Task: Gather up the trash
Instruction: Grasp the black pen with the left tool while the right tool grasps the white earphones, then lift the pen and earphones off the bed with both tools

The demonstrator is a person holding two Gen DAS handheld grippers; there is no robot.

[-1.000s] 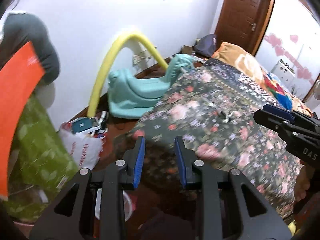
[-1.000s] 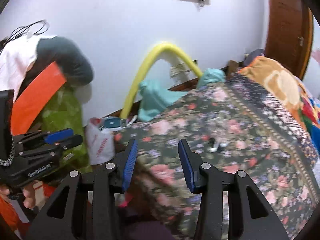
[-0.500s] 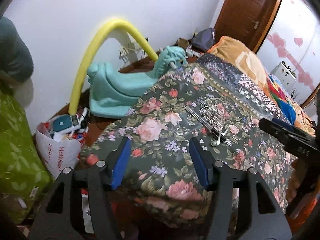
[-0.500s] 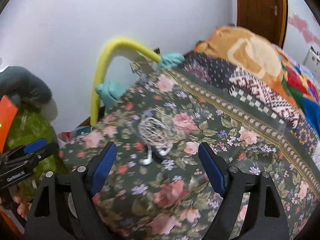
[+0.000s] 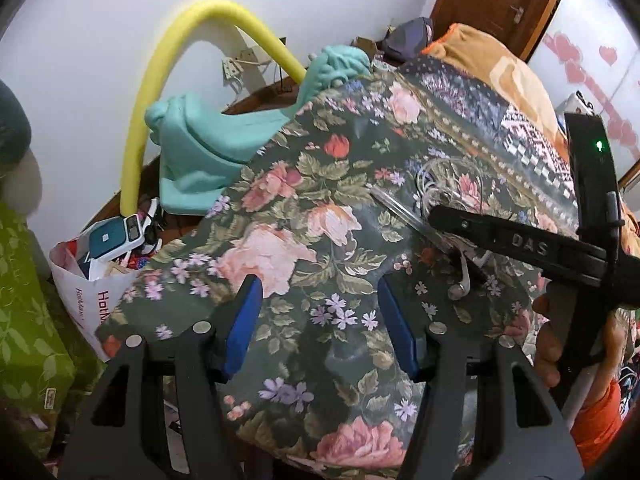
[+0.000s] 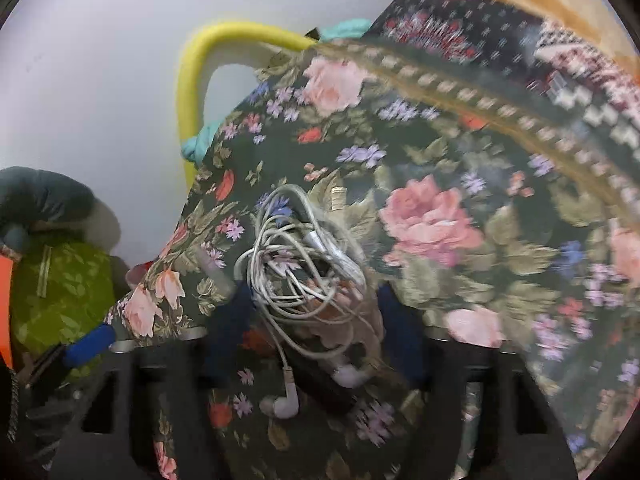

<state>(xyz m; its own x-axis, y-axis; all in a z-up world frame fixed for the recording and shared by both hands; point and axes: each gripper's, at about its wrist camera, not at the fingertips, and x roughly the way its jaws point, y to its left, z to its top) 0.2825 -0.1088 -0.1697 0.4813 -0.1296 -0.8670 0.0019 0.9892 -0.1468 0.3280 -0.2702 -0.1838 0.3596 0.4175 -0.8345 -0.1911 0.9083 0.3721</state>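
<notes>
Right wrist: my right gripper [image 6: 312,312] fingers spread around tangled earphones [image 6: 304,276] on floral bedspread [image 6: 440,208]. Left gripper [image 5: 320,320] fingers spread, empty.

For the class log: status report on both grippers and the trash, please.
Left gripper open, empty, over the floral blanket. Right gripper open, straddling tangled white earphones. Not yet gripped. Clear tube lies alongside.

One tangle of white earphones [image 6: 308,280], one floral blanket [image 5: 320,208], one yellow foam tube [image 5: 168,60], one teal rocker [image 5: 212,140], one white bag [image 5: 96,288]
</notes>
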